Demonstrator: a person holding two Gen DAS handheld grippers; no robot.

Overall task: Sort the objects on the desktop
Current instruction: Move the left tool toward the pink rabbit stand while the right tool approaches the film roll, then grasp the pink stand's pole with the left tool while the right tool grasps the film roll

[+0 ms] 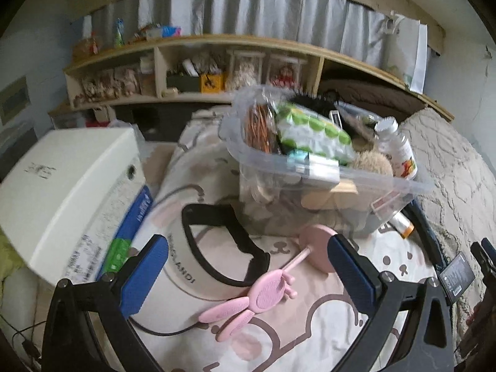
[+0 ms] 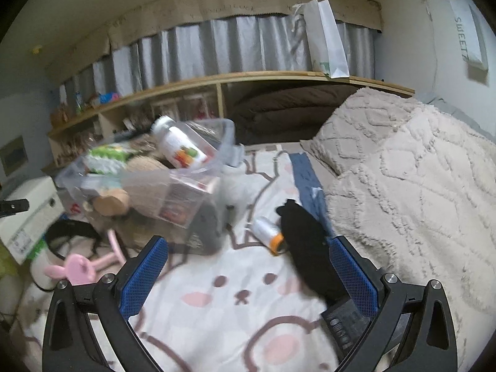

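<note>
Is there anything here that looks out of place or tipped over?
Yes. A small white bottle with an orange cap lies on its side on the bedsheet, outside the clear bin, beside a black cloth.

The right hand-held gripper [image 2: 248, 274] hangs wide open over the bed sheet [image 2: 235, 307]. A black cloth [image 2: 305, 241] lies against its right finger, a white bottle [image 2: 269, 231] just ahead, the clear bin [image 2: 155, 183] ahead-left.

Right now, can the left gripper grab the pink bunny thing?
Probably yes. The pink bunny holder lies flat on the bedsheet between the open fingers of the left gripper, nothing covering it.
</note>
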